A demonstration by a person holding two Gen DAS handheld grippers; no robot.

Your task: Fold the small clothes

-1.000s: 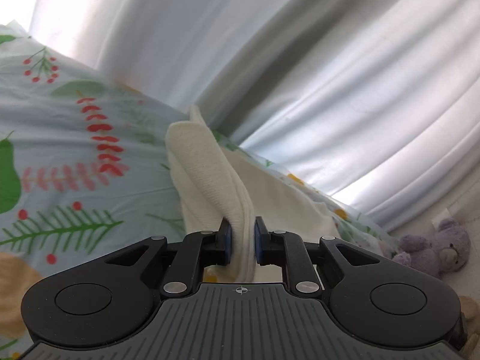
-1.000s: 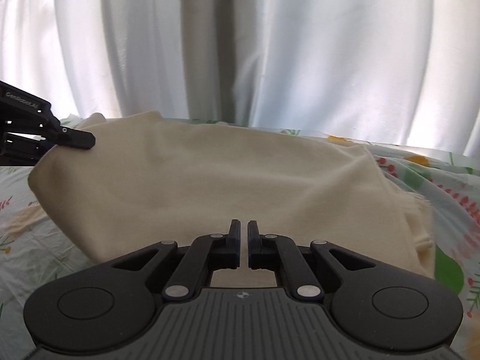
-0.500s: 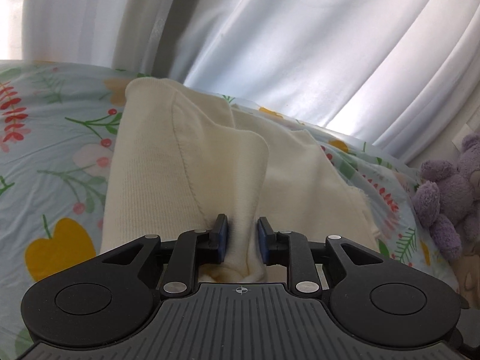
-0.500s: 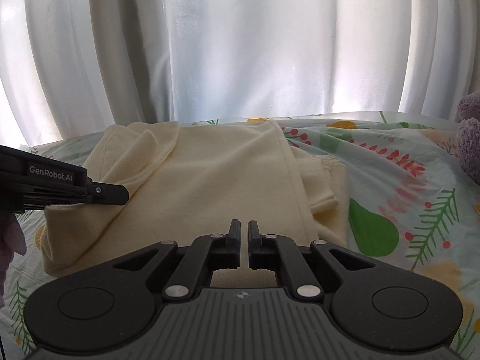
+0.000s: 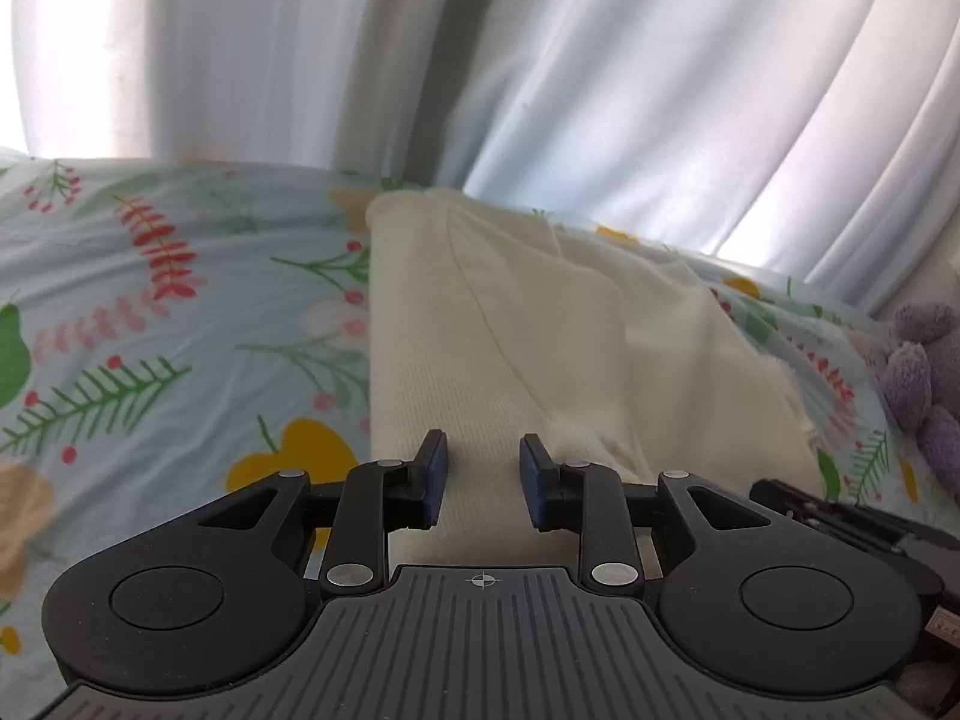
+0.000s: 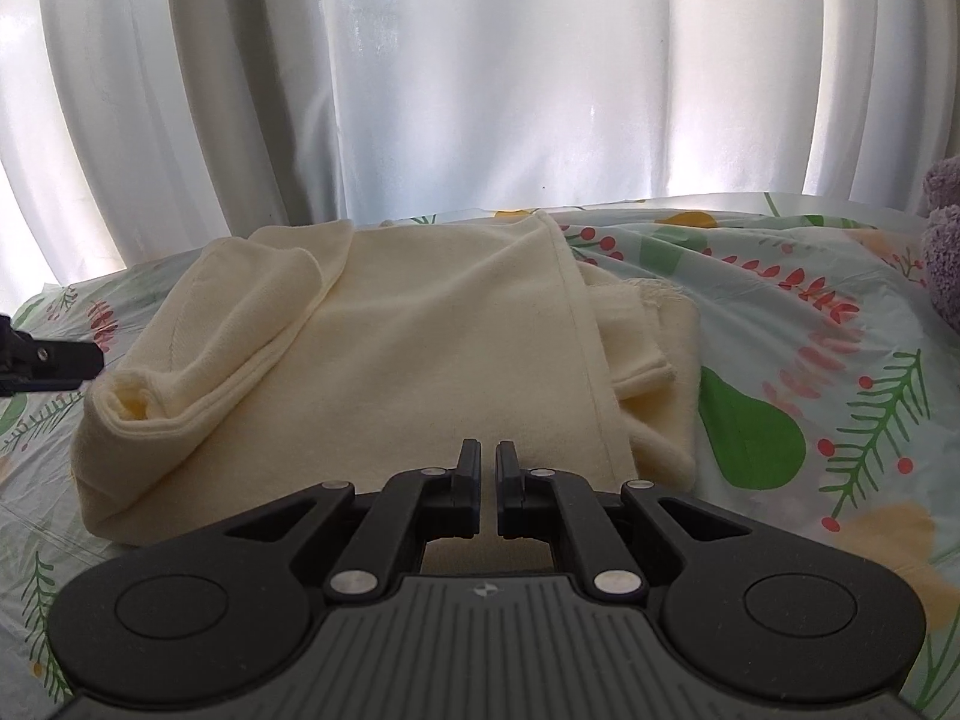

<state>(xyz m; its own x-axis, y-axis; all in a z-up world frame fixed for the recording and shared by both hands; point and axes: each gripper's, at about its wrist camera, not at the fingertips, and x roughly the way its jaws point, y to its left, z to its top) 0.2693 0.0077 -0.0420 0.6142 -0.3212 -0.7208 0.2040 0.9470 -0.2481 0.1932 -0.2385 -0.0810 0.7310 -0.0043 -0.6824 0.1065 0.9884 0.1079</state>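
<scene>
Left wrist view shows the left claw (image 5: 483, 474) with its blue-padded fingers (image 5: 433, 468) spread apart, hovering just over a cream knit garment (image 5: 510, 336) and gripping nothing. The garment lies partly folded on a bed sheet (image 5: 150, 324) printed with leaves and berries, one layer turned over another, with a seam running diagonally across the top layer.

From the right wrist view, the right claw (image 6: 487, 474) has its fingers nearly together with only a thin gap, nothing between them, poised at the near edge of the garment (image 6: 420, 348). A rolled cuff or sleeve end (image 6: 198, 360) bulges on the left side, and a frayed edge pokes out beyond the right side.

The fabric looks soft, light and limp, so it will likely sag and drag when lifted; a pinch at a corner or along the hemmed edge, through all layers, seems the safest hold. The loose sleeve roll may slip out of the fold.

White curtains (image 6: 480, 90) hang behind the bed. A purple plush toy (image 5: 924, 372) sits off to the right, well apart from the garment. Nothing blocks the way.
</scene>
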